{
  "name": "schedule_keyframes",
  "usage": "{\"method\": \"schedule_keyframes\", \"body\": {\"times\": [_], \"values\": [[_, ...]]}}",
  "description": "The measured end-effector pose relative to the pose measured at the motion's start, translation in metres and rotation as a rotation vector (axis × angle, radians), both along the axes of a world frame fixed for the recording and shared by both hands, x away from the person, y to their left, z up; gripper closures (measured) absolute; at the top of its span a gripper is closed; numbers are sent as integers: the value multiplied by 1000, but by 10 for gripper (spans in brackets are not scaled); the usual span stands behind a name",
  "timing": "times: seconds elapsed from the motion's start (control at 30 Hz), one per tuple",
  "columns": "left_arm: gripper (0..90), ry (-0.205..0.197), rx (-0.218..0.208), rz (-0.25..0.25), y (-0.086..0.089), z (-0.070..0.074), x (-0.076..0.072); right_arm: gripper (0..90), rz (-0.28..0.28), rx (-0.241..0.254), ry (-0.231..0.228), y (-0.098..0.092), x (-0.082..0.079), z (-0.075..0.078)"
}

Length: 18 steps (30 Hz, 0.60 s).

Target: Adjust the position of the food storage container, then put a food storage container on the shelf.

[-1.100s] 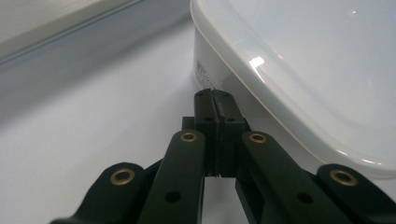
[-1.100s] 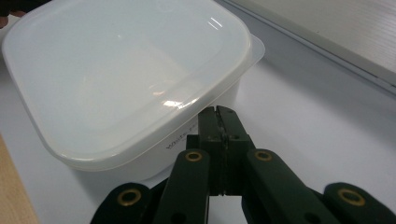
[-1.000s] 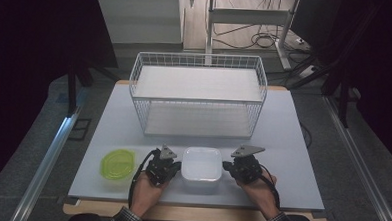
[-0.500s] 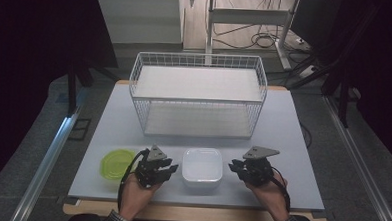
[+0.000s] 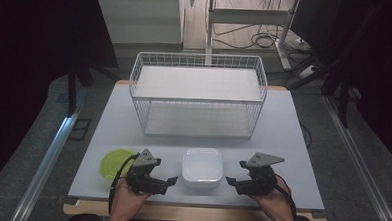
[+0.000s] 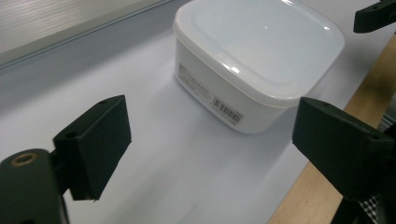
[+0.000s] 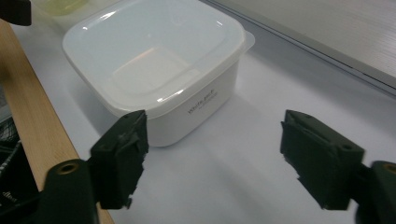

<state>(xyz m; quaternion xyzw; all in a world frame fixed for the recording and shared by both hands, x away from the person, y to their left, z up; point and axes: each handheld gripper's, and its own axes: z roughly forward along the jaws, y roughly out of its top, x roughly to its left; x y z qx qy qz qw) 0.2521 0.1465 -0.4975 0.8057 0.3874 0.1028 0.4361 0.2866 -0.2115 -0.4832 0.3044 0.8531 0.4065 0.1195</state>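
Note:
A white square container [image 5: 202, 167] with its lid on rests near the table's front edge. My left gripper [image 5: 165, 184] is just left of it and my right gripper [image 5: 234, 178] just right of it, both pointing at it and apart from it. Both pairs of jaws have just been opening and stand open with nothing between them. In the left gripper view the container [image 6: 257, 56] lies ahead of the left gripper [image 6: 215, 122]. In the right gripper view the container [image 7: 154, 56] is ahead and to the left of the right gripper [image 7: 217, 126].
A yellow-green round lid [image 5: 115, 163] lies left of my left hand. A white wire basket [image 5: 197, 95] stands across the middle back of the table [image 5: 283, 129]. The wooden front edge [image 5: 194, 213] runs close under both hands.
Both grippers, which sat against the container's sides a second ago, have pulled outward and slightly toward the front edge. Their jaws have opened and the container has stayed put.

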Motion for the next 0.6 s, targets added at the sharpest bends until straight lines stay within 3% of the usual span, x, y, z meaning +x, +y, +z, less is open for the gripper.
{"method": "schedule_keyframes", "body": {"times": [0.13,0.43,0.6], "values": [[46,-38,5,-23,-3,-1,0,163,7,2,-4,2,0,-1],[21,-61,16,-35,-7,-3,2,107,9,23,-2,4,2,-4],[23,-28,22,-51,-12,-1,5,101,26,30,0,8,4,-4]]}}
